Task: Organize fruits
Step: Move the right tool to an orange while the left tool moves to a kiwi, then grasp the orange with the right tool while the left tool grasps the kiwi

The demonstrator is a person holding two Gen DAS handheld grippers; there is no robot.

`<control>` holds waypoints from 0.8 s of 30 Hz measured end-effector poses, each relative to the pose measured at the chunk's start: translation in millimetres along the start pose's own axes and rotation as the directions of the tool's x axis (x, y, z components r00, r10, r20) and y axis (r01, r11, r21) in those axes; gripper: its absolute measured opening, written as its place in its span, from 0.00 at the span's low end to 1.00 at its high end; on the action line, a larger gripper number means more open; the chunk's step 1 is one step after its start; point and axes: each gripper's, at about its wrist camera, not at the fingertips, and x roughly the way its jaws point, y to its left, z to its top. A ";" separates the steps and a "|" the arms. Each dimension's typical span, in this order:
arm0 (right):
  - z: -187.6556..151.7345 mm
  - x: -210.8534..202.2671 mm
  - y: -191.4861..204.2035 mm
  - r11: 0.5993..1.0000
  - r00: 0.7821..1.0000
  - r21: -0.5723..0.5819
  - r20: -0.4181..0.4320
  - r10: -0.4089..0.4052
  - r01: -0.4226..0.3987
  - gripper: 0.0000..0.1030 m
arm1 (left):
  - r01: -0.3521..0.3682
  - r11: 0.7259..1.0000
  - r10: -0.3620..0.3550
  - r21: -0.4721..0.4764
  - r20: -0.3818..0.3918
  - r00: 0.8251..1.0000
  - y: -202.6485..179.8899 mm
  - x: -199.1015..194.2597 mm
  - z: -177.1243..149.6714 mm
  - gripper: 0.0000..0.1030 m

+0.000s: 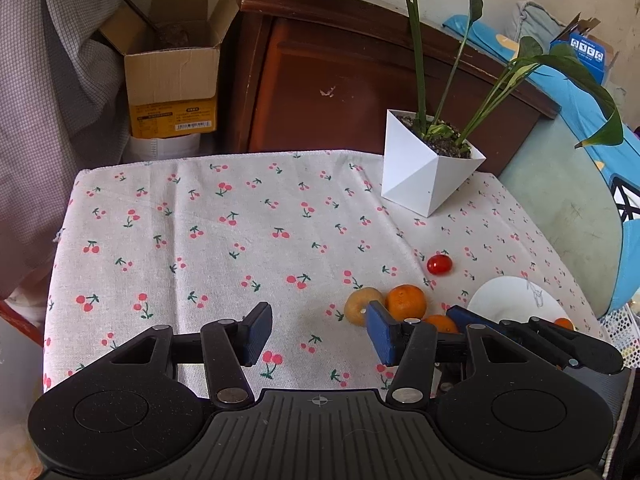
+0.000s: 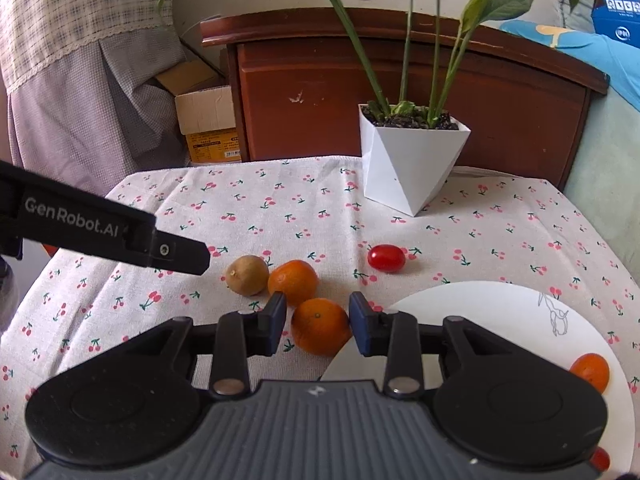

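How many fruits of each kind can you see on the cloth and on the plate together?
Oranges: 3 (two on the cloth, one on the plate)
Kiwi: 1
Red tomatoes: 2 (one on the cloth, one partly hidden at the plate's near edge)
Total: 6

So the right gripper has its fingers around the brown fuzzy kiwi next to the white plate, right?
Not the kiwi. In the right wrist view, the right gripper has its open fingers around a round orange mandarin next to the white plate. The brown fuzzy kiwi lies further back on the cherry-print cloth, with nothing gripping it.
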 end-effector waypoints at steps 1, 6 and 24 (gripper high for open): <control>-1.3 -0.6 3.7 1.000 1.000 -0.020 0.001 -0.010 0.010 0.31 | 0.002 1.000 -0.002 0.002 0.001 1.000 -0.1 0.1 0.1 0.49; -4.7 -7.0 9.2 0.999 0.999 0.003 -0.007 0.039 -0.039 0.30 | 0.014 1.000 -0.015 0.025 0.019 1.000 -3.3 0.7 0.3 0.48; -16.9 -30.5 7.3 0.994 0.998 0.087 -0.019 0.064 -0.062 0.30 | 0.095 0.968 -0.099 0.233 0.010 0.995 -9.3 23.3 -12.9 0.46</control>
